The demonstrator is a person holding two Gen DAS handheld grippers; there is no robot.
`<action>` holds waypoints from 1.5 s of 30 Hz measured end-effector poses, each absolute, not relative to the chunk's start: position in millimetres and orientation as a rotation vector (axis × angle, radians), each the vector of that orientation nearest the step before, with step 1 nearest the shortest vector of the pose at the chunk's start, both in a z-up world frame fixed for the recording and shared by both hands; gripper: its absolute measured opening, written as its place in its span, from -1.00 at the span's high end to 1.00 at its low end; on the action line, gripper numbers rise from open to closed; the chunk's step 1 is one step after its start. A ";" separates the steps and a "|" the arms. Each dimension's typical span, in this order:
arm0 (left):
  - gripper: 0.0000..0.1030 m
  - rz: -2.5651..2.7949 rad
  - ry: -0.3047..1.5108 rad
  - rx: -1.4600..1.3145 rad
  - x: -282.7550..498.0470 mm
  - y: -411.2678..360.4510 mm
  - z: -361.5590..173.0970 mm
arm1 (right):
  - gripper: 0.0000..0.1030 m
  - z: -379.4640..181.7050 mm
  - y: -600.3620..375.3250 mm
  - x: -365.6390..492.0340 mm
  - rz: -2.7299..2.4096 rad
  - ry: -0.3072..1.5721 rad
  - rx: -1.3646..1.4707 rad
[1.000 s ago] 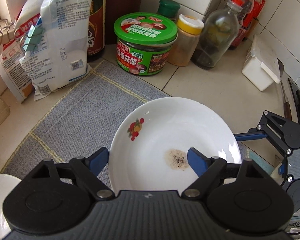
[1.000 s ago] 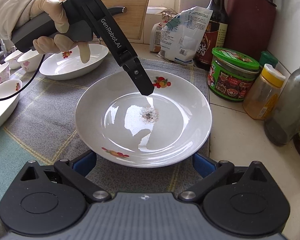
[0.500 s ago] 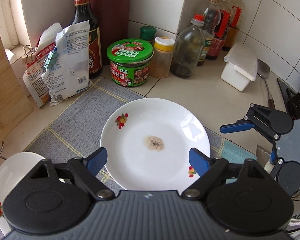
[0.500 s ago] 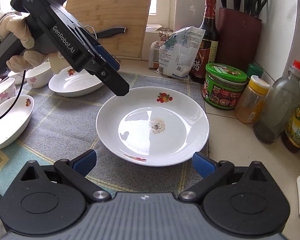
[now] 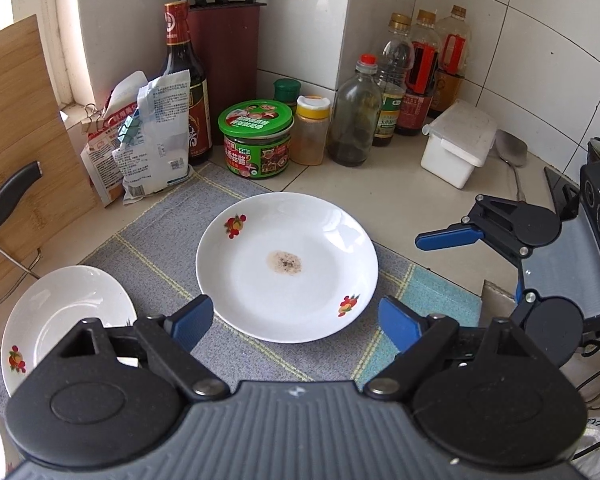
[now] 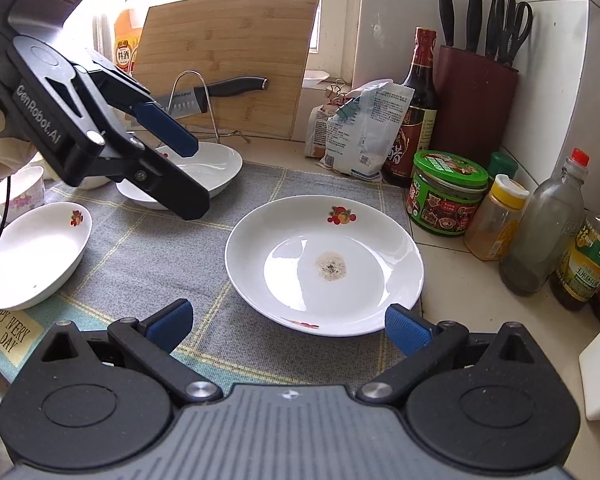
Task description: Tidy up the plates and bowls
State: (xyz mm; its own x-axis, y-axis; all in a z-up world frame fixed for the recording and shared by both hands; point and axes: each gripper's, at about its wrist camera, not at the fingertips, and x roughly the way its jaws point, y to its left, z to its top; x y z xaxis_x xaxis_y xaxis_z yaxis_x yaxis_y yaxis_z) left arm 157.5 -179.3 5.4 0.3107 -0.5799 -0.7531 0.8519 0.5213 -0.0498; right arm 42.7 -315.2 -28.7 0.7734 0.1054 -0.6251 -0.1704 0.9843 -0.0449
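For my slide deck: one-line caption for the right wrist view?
Both open grippers hover over a stained white plate on a grey mat.

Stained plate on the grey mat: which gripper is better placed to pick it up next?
Probably the right gripper: it is open, empty and straddles the near rim of the stained plate. The left gripper, empty and opening, hangs off toward the other dishes.

The counter is viewed from above and at a downward slant by both wrist cameras, each looking out over its own pair of fingers. The soiled plate (image 5: pixel 287 268) (image 6: pixel 324 264) on the grey mat (image 5: pixel 156 236) (image 6: pixel 148 248) is shared by both views, as is the green-lidded jar (image 5: pixel 257 138) (image 6: pixel 448 194). Each gripper is caught from the side in the other's view.
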 end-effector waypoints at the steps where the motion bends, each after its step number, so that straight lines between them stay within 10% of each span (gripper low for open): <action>1: -0.75 -0.960 0.784 0.395 150.8 -175.1 7.2 | -1.00 -27.6 -314.1 41.7 0.147 0.667 -0.099; 45: -0.83 -0.462 0.909 0.333 56.1 79.5 -83.7 | -1.00 -58.2 -134.8 108.6 0.437 0.945 0.022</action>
